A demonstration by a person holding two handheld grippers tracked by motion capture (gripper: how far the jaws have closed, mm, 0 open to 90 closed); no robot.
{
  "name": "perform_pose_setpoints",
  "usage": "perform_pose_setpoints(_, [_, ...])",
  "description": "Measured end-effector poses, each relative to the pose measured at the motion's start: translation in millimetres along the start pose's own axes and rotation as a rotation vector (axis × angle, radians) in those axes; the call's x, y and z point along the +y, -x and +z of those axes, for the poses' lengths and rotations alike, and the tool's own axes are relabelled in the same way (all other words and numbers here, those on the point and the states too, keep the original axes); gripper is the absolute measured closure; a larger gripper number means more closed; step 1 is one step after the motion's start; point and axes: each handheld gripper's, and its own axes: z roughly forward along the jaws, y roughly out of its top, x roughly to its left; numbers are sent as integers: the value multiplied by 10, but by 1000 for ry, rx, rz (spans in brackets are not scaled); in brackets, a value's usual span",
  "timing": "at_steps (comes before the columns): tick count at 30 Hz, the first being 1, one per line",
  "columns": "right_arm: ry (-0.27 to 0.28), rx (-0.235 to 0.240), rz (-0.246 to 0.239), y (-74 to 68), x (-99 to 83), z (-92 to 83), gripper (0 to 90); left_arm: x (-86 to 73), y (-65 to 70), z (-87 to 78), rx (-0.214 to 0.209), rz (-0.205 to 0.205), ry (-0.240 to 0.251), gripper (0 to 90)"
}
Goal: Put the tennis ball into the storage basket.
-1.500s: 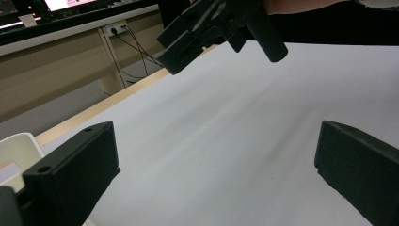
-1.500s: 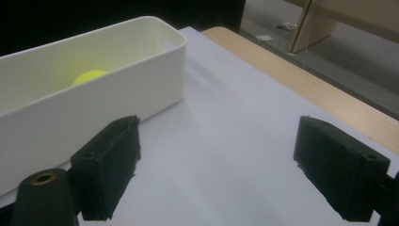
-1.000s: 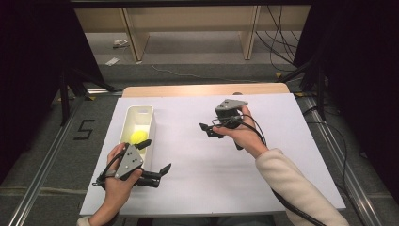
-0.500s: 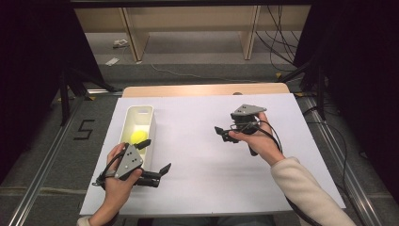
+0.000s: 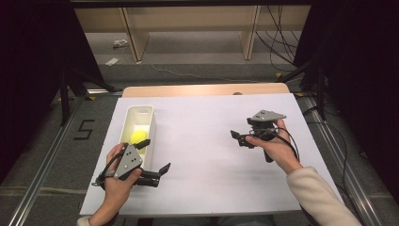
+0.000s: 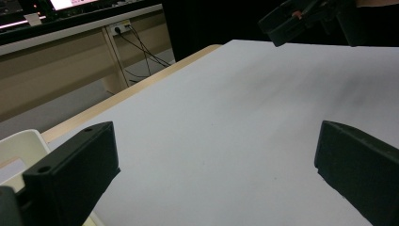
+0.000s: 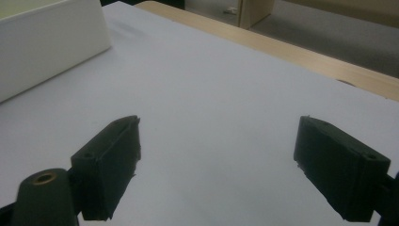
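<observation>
White paper-covered surface (image 5: 207, 155), wood strip at far edge. White rectangular plastic bin (image 5: 136, 123) holding yellow ball (image 5: 138, 137) near left edge. Left tongs (image 5: 154, 156) and right tongs (image 5: 238, 137) both apart, empty. Dark room, grey floor (image 5: 188, 56).

A white sheet (image 5: 207, 141) covers the wooden table (image 5: 202, 89); beyond it stand shelf legs (image 5: 134, 42) and loose cables (image 5: 277, 37).

The right gripper (image 7: 216, 165) was pictured with its two black jaws spread wide apart, nothing held between them, above the white table cover (image 7: 221, 94). A white tray (image 7: 51, 42) was seen beyond the left jaw, well apart from it. The wooden table edge (image 7: 301, 52) was visible farther off.
</observation>
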Motion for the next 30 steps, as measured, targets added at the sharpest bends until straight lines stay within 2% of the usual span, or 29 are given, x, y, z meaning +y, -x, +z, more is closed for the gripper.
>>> perform_pose_setpoints(4, [4, -11, 8, 77, -106, -127, 159, -1, -4, -2, 2, -3, 1, 0])
perform_pose_setpoints(14, [17, -16, 31, 130, -360, -367, 160, -3, -11, -5, 6, -7, 3, 0])
perform_pose_setpoints(30, [35, -18, 36, 96, -544, -547, 160, -2, -15, -11, 7, -9, 5, 0])
